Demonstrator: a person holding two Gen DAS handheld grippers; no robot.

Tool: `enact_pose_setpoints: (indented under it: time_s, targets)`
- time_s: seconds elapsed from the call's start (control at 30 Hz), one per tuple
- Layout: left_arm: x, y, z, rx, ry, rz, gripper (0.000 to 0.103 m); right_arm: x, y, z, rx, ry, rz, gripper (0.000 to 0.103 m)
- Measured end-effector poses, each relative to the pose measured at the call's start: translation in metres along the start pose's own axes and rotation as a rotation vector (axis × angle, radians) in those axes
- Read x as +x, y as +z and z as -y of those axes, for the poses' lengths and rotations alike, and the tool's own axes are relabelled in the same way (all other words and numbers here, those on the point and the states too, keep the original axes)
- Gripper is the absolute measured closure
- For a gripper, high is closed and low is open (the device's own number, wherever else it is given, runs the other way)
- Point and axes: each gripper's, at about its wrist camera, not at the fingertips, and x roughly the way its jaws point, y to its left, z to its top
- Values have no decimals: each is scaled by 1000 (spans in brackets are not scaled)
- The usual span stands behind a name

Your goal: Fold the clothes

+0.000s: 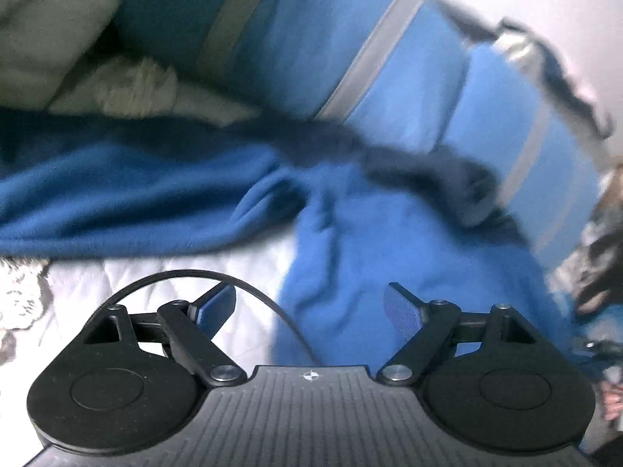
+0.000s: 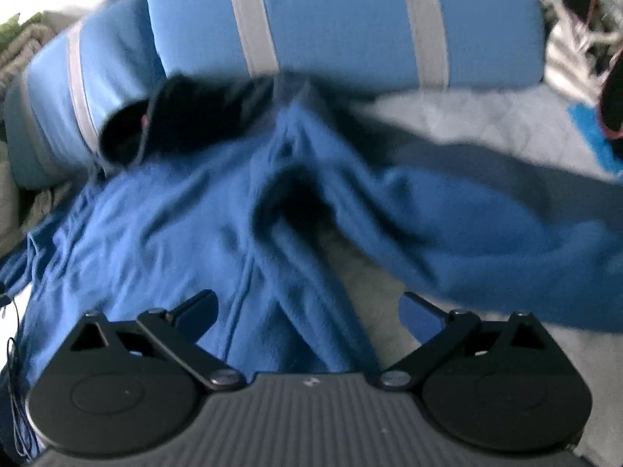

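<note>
garment (image 2: 163, 233) rumpled on quilt (image 2: 486, 124) — both tools wide, empty

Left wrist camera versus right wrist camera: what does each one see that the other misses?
Only the left view shows the beige bedding at upper left, a fluffy cream cloth beside it, and the left tool, open over a white quilt.

Only the right view shows the right tool, open, and a striped cloth at upper right.

Both show the crumpled blue garment, its dark collar, and the blue pillows with grey stripes behind.
</note>
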Motion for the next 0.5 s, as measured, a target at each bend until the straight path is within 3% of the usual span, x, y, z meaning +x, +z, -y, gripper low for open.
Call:
enact_pose_setpoints:
  time_s: [0.13,0.33,0.5]
  targets:
    - [-71,-3,36,110,-171,51,19,-67,-1,-6,-49,36,75,0]
    - [-149,-11,79,307,-297,-138,19,-189,7,-6,-136,27,130,0]
    - [-194,2,82,198,-332,-189,19,-275,17,8,-75,128,177,0]
